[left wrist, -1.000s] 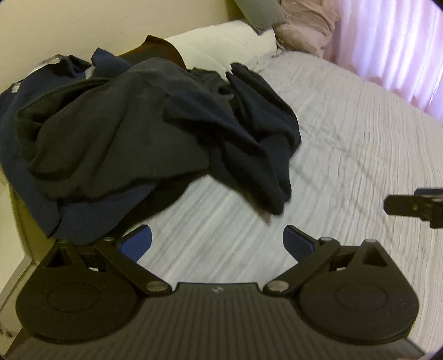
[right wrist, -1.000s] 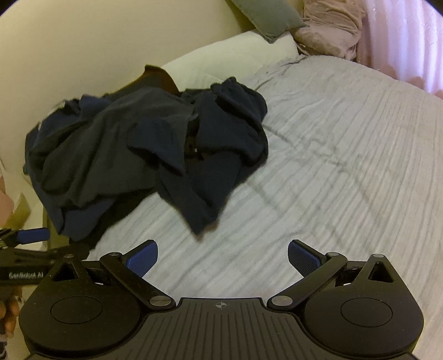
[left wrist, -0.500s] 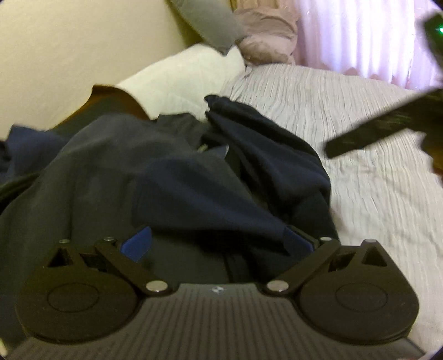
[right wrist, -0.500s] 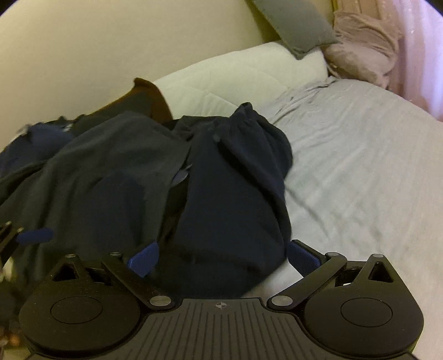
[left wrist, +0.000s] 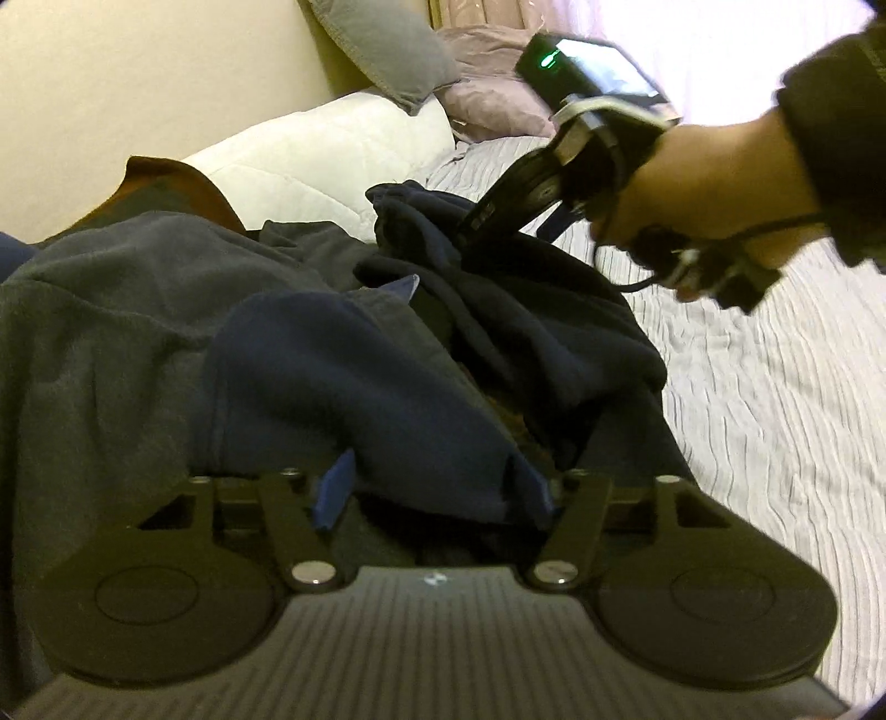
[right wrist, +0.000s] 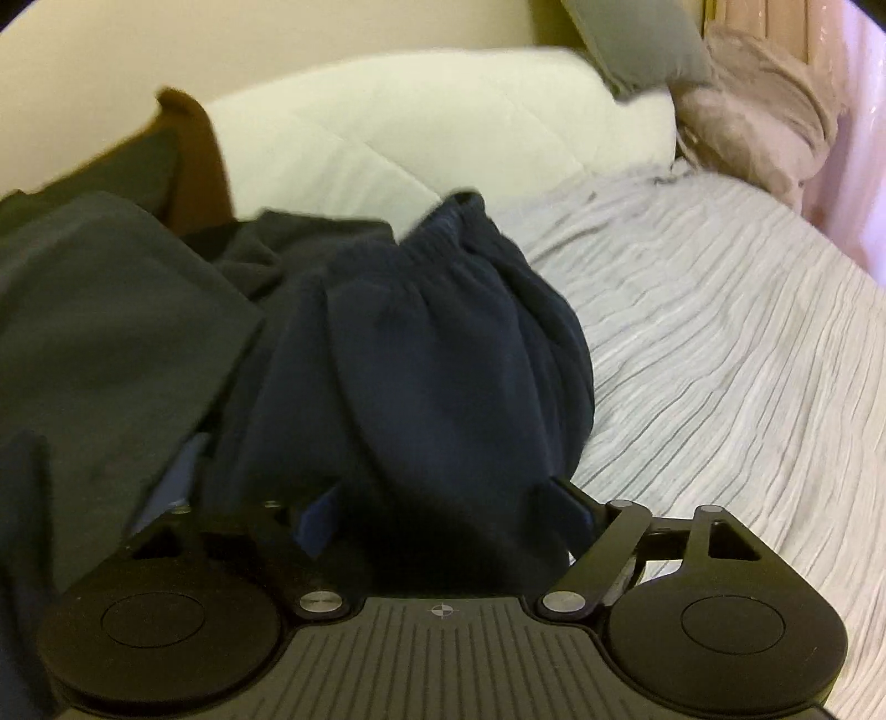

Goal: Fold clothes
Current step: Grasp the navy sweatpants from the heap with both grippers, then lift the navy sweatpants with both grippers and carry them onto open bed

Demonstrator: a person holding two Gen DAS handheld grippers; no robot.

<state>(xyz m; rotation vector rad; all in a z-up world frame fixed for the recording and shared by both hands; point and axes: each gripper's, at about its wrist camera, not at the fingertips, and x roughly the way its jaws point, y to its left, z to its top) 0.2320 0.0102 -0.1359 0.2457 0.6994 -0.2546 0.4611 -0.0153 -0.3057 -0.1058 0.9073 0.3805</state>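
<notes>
A heap of dark clothes lies on the bed: a navy garment (left wrist: 354,387) and a dark grey one (left wrist: 111,310) beside it. My left gripper (left wrist: 429,487) has its blue-padded jaws partly closed around a fold of the navy cloth. My right gripper (right wrist: 443,515) is pushed into a navy garment with a gathered waistband (right wrist: 443,343), which fills the gap between its jaws. The right gripper also shows in the left wrist view (left wrist: 531,205), held by a hand, its fingertips sunk in the navy cloth.
The bed has a light grey ribbed cover (right wrist: 720,354), bare to the right of the heap. A white pillow (right wrist: 421,138), a grey pillow (right wrist: 642,39) and a pink bundle (right wrist: 764,122) lie at the head. A brown item (right wrist: 194,149) sits behind the heap.
Both grippers have moved forward from above the bare cover into the heap. Their jaws, wide open before, have narrowed around navy cloth.
</notes>
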